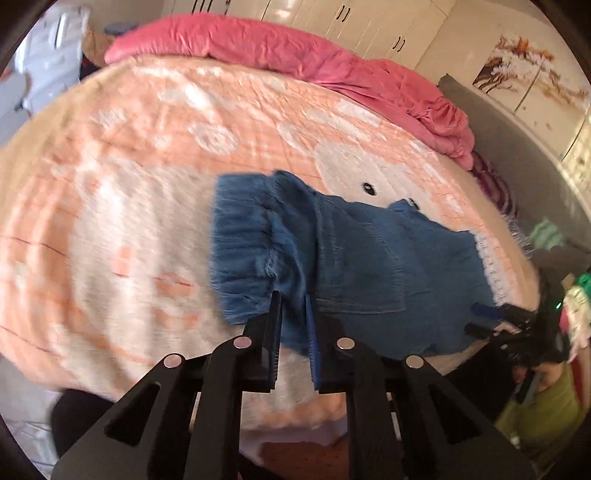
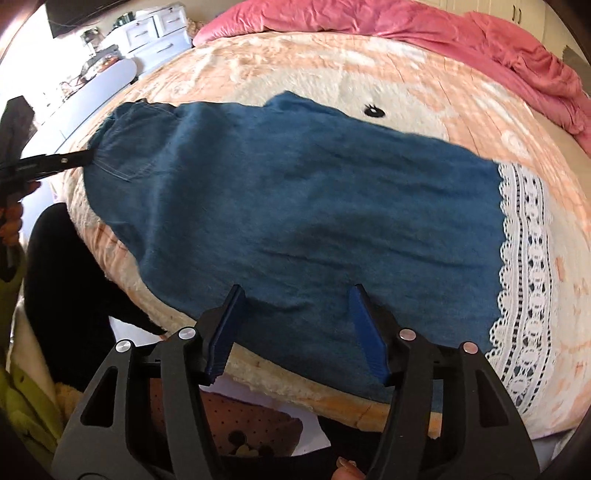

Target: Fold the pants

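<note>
Pinching the denim pants [image 1: 354, 258] by their waistband near the bed's [image 1: 110, 206] front edge, my left gripper [image 1: 293, 306] is clamped; my right gripper [image 2: 295, 295] hovers with jaws apart.

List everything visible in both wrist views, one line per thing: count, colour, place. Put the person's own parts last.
pants: one, blue denim, spread flat across the blanket near its front edge
lace trim: one band, white, along the pants' hem end
blanket: one, peach and cream plush with an eye motif, covering the bed
duvet: one, pink, bunched along the bed's far side
drawer unit: one, white, beyond the bed's far corner
cabinets: a row, cream, on the far wall
left gripper: one, black with blue pads, shut on the pants by the waistband
right gripper: one, black with blue pads, open over the leg's near edge
sleeve: yellow-green, lower left edge
</note>
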Available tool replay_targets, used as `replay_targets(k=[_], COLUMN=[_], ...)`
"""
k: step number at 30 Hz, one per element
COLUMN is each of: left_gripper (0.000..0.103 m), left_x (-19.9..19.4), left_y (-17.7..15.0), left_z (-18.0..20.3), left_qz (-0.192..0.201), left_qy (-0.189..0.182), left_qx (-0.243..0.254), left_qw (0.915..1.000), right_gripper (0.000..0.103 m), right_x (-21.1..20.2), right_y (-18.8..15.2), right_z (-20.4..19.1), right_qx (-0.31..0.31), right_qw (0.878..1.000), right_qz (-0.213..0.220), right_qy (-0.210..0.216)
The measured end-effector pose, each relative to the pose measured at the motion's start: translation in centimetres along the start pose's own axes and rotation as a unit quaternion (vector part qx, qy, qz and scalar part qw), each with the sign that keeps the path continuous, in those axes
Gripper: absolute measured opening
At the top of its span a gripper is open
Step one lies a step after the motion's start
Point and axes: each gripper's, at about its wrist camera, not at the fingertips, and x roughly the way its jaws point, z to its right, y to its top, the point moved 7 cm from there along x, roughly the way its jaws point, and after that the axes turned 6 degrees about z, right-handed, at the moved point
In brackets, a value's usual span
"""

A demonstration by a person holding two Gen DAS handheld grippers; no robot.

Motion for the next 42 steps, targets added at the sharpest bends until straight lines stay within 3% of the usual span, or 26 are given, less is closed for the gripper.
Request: replay_targets(k=[2,4,8,10,11,12,18,23,27,31,34,38,40,42], left_gripper=[0.012,0.012,0.013,0.024,0.042,0.052,0.052,0.052,0.052,0.051,0.051,0.052,0.052,0.059], left_x=[0.3,1.1,-0.9,-2.9,-3.3,-3.6,1.2,5.6,8.0,8.5,8.0,7.3,6.6,6.5], left_y=[-0.5,-1.5,-0.5,1.1,1.8,2.3,4.5,2.9,-1.0,-3.9,-4.4,-3.9,-3.3,-3.2], left_z=[-1.1,-2.1,-2.4,-1.6,-0.9,0.1,9.3,13.6,13.5,13.1,12.8,12.5,12.4,12.5], left_qz=[-0.011,-0.033,0.002,0.032,0.041,0.046,0.023,-0.008,-0.050,-0.063,-0.056,-0.040,-0.025,-0.021], left_qy=[0.020,0.017,0.025,0.030,0.028,0.022,-0.065,-0.098,-0.074,-0.035,-0.038,-0.062,-0.070,-0.076], left_qx=[0.005,-0.016,-0.022,-0.002,0.011,0.026,0.109,0.142,0.171,0.246,0.264,0.245,0.243,0.245], left_qw=[0.9997,0.9992,0.9994,0.9990,0.9987,0.9984,0.9917,0.9850,0.9812,0.9667,0.9621,0.9667,0.9671,0.9663], right_gripper=[0.060,0.064,0.066,0.066,0.066,0.067,0.066,0.067,0.067,0.066,0.066,0.066,0.060,0.052], right_x=[0.3,0.6,0.4,-0.3,-0.8,-1.5,-3.4,-2.9,-0.9,2.4,5.2,8.6,10.0,11.2], right_y=[-0.2,-0.3,-0.3,0.3,0.9,1.7,7.6,11.4,13.4,15.2,16.5,17.7,18.0,18.2], right_z=[-0.1,-0.4,-0.4,-0.2,-0.1,0.0,1.8,3.7,4.0,2.8,1.7,1.2,0.9,0.0], right_qx=[-0.001,-0.009,-0.012,0.004,0.010,0.015,0.021,0.035,0.042,0.027,0.005,-0.006,-0.006,-0.013], right_qw=[1.000,1.000,1.000,1.000,1.000,0.999,0.996,0.996,0.996,0.998,0.998,0.997,0.996,0.993], right_qz=[-0.003,-0.005,-0.007,0.002,0.015,0.031,0.084,0.085,0.070,0.038,0.013,-0.020,-0.033,-0.051], right_qy=[0.000,-0.003,0.000,0.013,0.020,0.026,0.020,0.016,0.032,0.049,0.059,0.072,0.080,0.103])
